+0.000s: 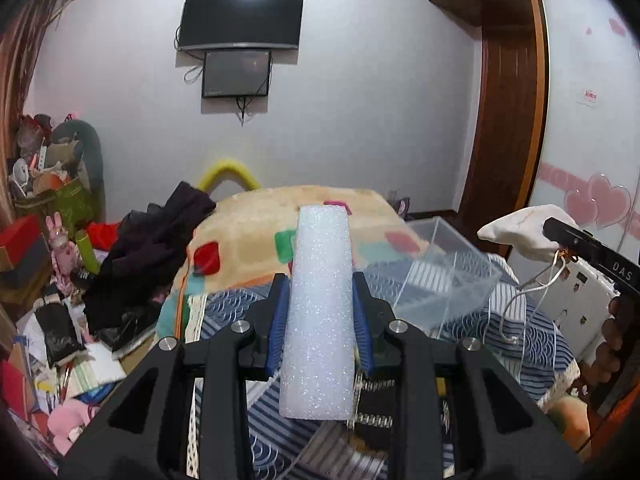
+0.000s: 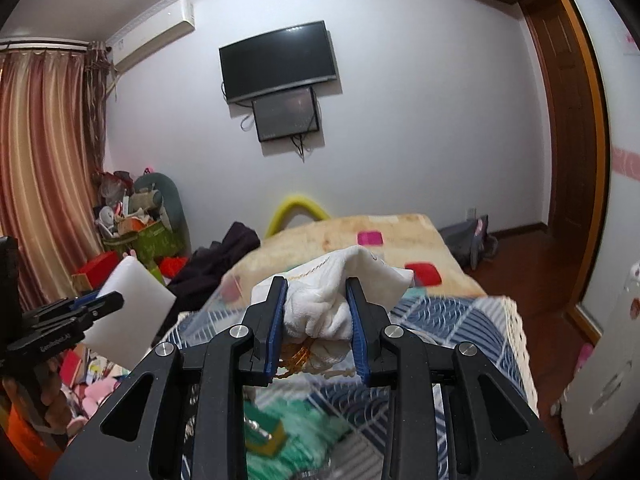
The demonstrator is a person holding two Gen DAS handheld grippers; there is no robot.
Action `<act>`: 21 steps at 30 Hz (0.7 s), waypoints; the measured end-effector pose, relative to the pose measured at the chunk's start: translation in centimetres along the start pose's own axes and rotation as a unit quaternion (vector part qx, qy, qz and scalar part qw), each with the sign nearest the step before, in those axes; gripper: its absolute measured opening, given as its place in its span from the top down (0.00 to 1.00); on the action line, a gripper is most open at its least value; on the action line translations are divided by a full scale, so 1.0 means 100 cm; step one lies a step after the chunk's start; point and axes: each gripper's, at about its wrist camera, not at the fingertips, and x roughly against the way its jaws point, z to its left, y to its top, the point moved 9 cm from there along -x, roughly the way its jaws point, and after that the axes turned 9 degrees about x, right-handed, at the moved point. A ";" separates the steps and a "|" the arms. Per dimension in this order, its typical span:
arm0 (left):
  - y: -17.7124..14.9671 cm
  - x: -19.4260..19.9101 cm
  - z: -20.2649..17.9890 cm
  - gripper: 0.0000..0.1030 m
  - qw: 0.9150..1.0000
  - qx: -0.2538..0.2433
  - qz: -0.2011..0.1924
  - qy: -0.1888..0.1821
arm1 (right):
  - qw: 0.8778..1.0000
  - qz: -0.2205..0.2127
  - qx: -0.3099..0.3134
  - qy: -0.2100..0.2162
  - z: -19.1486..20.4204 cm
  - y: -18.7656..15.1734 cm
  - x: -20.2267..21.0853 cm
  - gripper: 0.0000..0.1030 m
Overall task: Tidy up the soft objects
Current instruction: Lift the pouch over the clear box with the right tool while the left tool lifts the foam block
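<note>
While both grippers hang above the bed (image 1: 248, 216), the left gripper (image 1: 320, 300) clamps a white foam block (image 1: 320, 312) between its blue pads, the block jutting forward past the fingertips and back toward the camera. Right of it, over the clear plastic box (image 1: 444, 280) on the bed, the right gripper (image 2: 317, 312) pinches a bunched white drawstring pouch (image 2: 340, 292); its cord (image 1: 532, 292) dangles below. Both point toward the wall-mounted television (image 2: 280, 60).
</note>
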 end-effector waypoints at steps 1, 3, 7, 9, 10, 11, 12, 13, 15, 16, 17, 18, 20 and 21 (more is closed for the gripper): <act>0.005 -0.002 -0.002 0.71 1.000 0.000 -0.005 0.000 | 1.000 -0.004 0.001 0.001 0.001 0.004 -0.003 0.74; 0.013 -0.005 -0.006 0.71 1.000 -0.004 -0.014 -0.001 | 1.000 -0.009 0.006 0.002 0.004 0.011 -0.009 0.74; 0.024 -0.017 -0.017 0.71 1.000 -0.006 -0.019 -0.017 | 1.000 -0.021 0.019 0.006 0.011 0.025 -0.025 0.74; 0.027 -0.024 -0.020 0.71 1.000 -0.008 -0.019 -0.014 | 0.999 -0.021 0.027 0.008 0.016 0.026 -0.032 0.74; 0.029 -0.029 -0.021 0.71 1.000 -0.007 -0.018 -0.011 | 0.999 -0.018 0.031 0.013 0.019 0.026 -0.039 0.74; 0.031 -0.034 -0.022 0.71 1.000 -0.005 -0.015 -0.011 | 0.999 -0.016 0.032 0.017 0.020 0.024 -0.043 0.74; 0.031 -0.039 -0.022 0.71 1.000 -0.004 -0.012 -0.011 | 0.999 -0.013 0.031 0.021 0.021 0.022 -0.048 0.74; 0.032 -0.044 -0.022 0.71 1.000 -0.002 -0.008 -0.010 | 0.999 -0.006 0.027 0.030 0.021 0.019 -0.056 0.74; 0.032 -0.054 -0.023 0.71 1.000 -0.003 -0.003 -0.004 | 0.999 0.005 0.021 0.038 0.020 0.012 -0.063 0.74; 0.032 -0.060 -0.024 0.71 1.000 -0.005 -0.003 0.000 | 0.999 0.013 0.020 0.039 0.020 0.007 -0.070 0.74; 0.032 -0.065 -0.024 0.71 1.000 -0.006 0.000 0.004 | 0.999 0.018 0.019 0.038 0.018 0.003 -0.073 0.74; 0.031 -0.071 -0.024 0.71 1.000 -0.006 0.003 0.005 | 0.999 0.024 0.018 0.037 0.017 0.000 -0.076 0.74; 0.029 -0.083 -0.027 0.71 1.000 -0.002 0.013 0.001 | 0.998 0.038 0.015 0.037 0.014 -0.008 -0.085 0.74; 0.028 -0.089 -0.028 0.71 1.000 -0.002 0.017 -0.002 | 0.998 0.050 0.013 0.038 0.012 -0.015 -0.092 0.74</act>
